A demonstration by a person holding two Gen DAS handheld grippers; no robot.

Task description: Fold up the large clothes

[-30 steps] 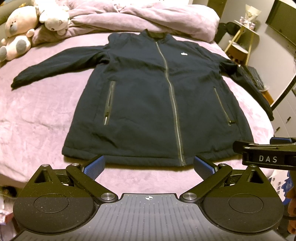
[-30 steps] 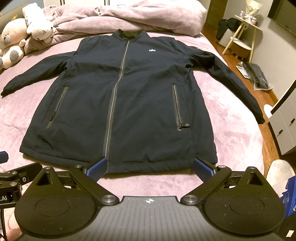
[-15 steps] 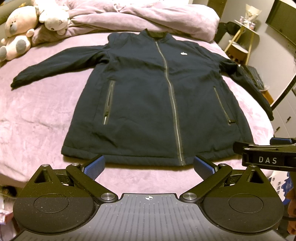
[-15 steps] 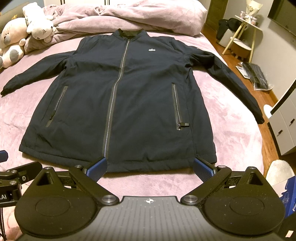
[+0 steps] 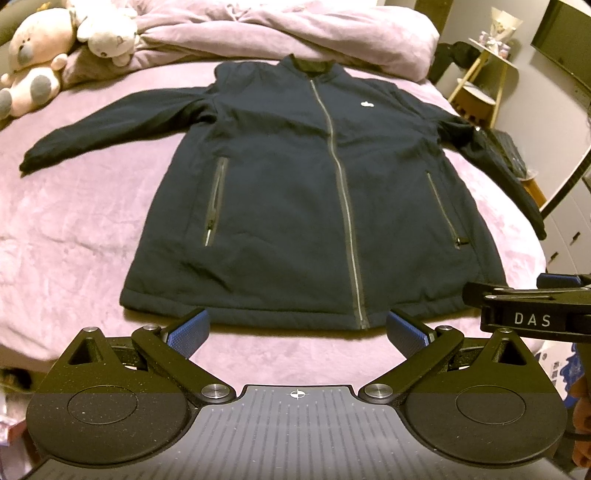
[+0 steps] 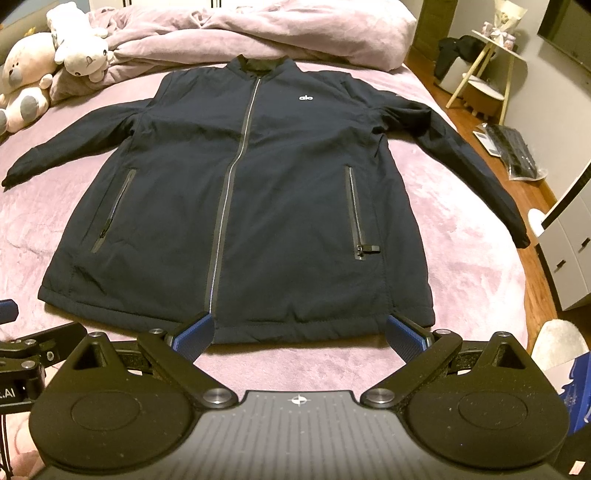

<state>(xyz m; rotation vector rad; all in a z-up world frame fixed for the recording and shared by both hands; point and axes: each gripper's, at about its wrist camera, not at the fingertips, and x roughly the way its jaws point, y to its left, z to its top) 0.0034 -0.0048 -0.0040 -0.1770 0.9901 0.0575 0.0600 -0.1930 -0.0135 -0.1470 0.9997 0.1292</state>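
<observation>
Your bed [image 6: 461, 236] wears a pink blanket, with plush toys [image 6: 40, 70] by the rumpled duvet [image 6: 258, 33]. The dark zipped jacket [image 6: 258, 192] lies flat, sleeves out; its logo reads perhaps "alo". Left gripper [image 5: 295, 330] and right gripper [image 6: 300, 332] gape, empty, near its hem.

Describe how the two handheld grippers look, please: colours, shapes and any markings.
Both are alike. The left gripper and the right gripper each have two black linkage arms with silver pivot bolts, round black discs at the sides, and a grey ribbed plate with a small crosshair mark. The fingers carry blue textured pads. White letters "DAS" mark the right gripper's side.
</observation>
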